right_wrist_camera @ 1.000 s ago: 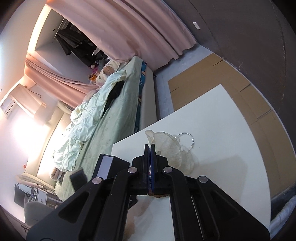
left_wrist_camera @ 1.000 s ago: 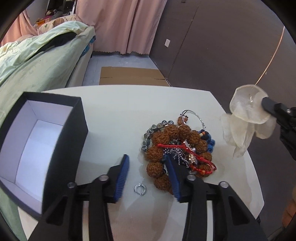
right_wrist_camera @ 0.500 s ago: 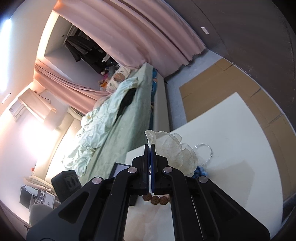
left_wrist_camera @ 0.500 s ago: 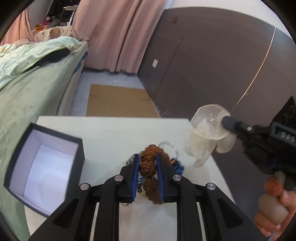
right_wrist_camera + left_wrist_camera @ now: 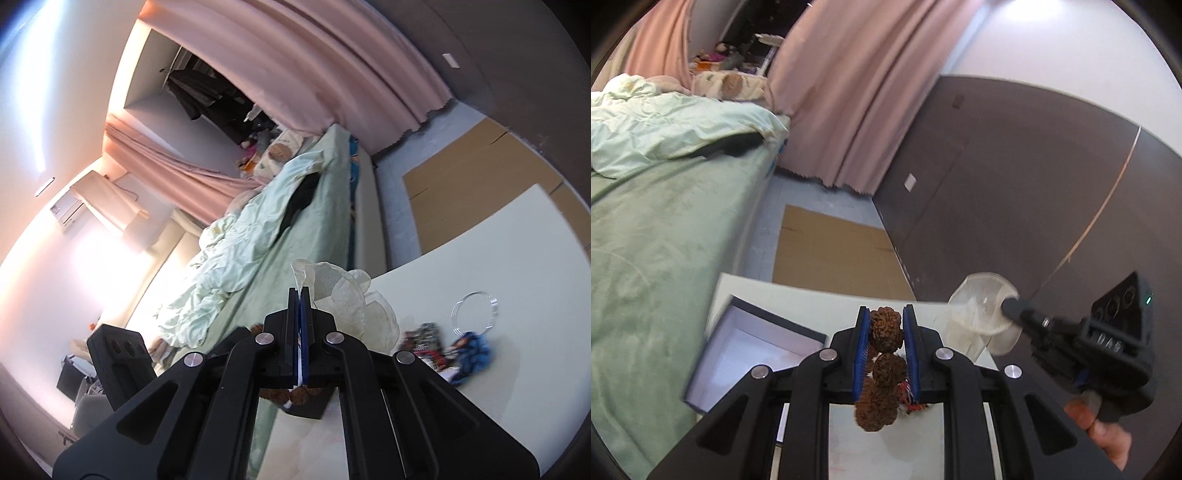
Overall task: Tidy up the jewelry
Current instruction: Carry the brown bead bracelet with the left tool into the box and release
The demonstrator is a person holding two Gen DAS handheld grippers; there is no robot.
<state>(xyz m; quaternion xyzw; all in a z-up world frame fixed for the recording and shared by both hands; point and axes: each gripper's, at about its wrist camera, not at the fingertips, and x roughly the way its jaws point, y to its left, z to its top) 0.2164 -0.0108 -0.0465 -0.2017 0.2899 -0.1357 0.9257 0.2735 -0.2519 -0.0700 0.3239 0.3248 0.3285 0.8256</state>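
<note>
1. Above the white table (image 5: 798, 295), my left gripper (image 5: 885, 349) clamps a string of knobbly brown beads (image 5: 884, 332) between its blue pads (image 5: 861, 354), the strand lifted off the tabletop

2. Lower beads of that strand hang below the jaws, with a bit of red cord (image 5: 912, 404) caught beside them

3. To the left of the held beads sits the open black box (image 5: 746, 343) with its pale lining, near the table's edge by the green bed (image 5: 665, 221)

4. My right gripper (image 5: 300, 295) is pinched tight on a translucent cream pouch (image 5: 343, 295), its fingers pressed together on the thin fabric; from the left wrist camera the pouch (image 5: 979, 317) hangs open-mouthed in the air to the right of the beads

5. On the table below, in the right wrist view, the remaining jewelry lies in a loose pile: a clear bangle (image 5: 474, 310), blue beads (image 5: 472, 347) just beside it, and a darker tangle (image 5: 423, 338) that is too blurred for me to sort out

6. Cardboard (image 5: 831, 251) lies flat on the floor beyond the table, under the pink curtain (image 5: 857, 92)
</note>
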